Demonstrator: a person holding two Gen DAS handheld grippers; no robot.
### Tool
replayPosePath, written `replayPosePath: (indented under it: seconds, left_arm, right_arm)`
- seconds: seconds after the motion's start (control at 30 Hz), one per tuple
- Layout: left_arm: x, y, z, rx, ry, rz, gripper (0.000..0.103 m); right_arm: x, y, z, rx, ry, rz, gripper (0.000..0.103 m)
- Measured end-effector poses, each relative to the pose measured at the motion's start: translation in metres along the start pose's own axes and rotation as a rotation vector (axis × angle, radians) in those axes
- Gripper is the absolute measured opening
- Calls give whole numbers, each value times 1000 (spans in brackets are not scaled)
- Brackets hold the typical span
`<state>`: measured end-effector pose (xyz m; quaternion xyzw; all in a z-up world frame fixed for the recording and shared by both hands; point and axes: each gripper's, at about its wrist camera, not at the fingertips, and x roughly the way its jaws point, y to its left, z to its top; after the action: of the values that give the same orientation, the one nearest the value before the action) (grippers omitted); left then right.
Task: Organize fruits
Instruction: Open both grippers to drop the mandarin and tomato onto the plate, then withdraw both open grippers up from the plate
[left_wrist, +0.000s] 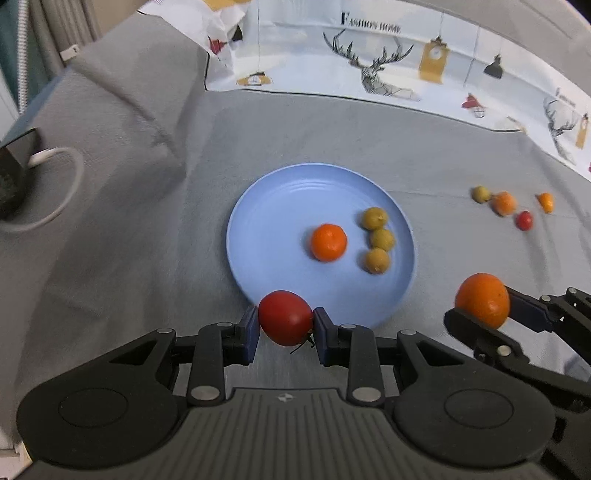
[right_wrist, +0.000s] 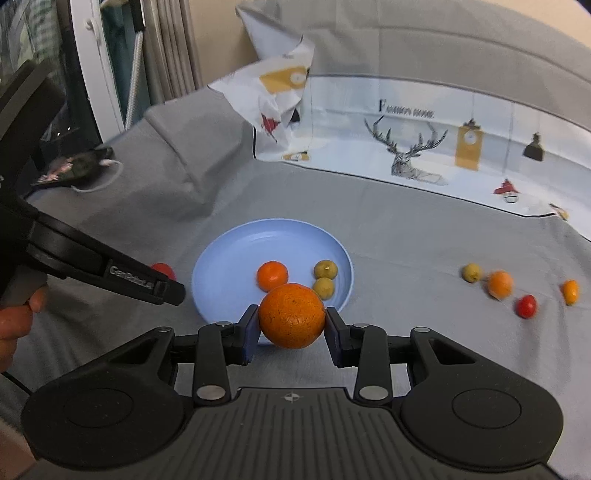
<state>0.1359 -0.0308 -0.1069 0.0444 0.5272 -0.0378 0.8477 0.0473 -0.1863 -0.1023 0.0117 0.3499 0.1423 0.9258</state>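
At lower centre, my right hand-held gripper (right_wrist: 291, 325) clamped the firm, rough-skinned orange (right_wrist: 291, 315) across its middle before the blue plate (right_wrist: 221, 266). My left hand-held gripper (left_wrist: 285, 325) pinched the smaller, softer, bruisable tomato (left_wrist: 285, 317) gently.

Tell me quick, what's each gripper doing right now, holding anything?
Left gripper: closed on a red tomato.
Right gripper: closed on an orange.
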Motion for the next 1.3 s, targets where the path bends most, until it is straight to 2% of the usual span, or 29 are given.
replayPosePath:
  seconds: [0.17,0.4,0.47,0.53,0.57,0.63,0.7,0.9,1.0,1.1,1.3]
  left_arm:
    - [42,-1,24,12,40,3,34]
    - [87,-4,36,36,93,26,34]
    - [90,-2,37,36,100,18,48]
    - [81,3,39,21,66,7,93]
    - [71,5,39,19,27,9,101]
    - [50,7,35,30,-41,25,103]
    - [31,9,26,51,-62,41,103]
    - [-28,18,-32,-7,-51,64,103]
    - [-53,14,-58,-18,-44,72,103]
    - [-76,12,-79,-14,-74,79,103]
    - [-120,8,-99,-23,-189,77,103]
  right_arm:
    - [50,0,10,-18,47,8,39]
    - [97,5,8,-39,112,30,39]
    - [105,6,8,-44,130,37,40]
    - [108,6,11,-44,131,28,43]
    - [107,6,14,-45,122,27,48]
    - [95,5,18,-42,87,7,74]
    - [77,3,20,-30,54,-21,84]
    - [6,4,-3,35,85,-4,92]
    - [-26,13,-17,28,87,5,96]
    - [-54,27,-23,-34,43,-11,99]
    - [-102,41,-30,-89,-78,-57,100]
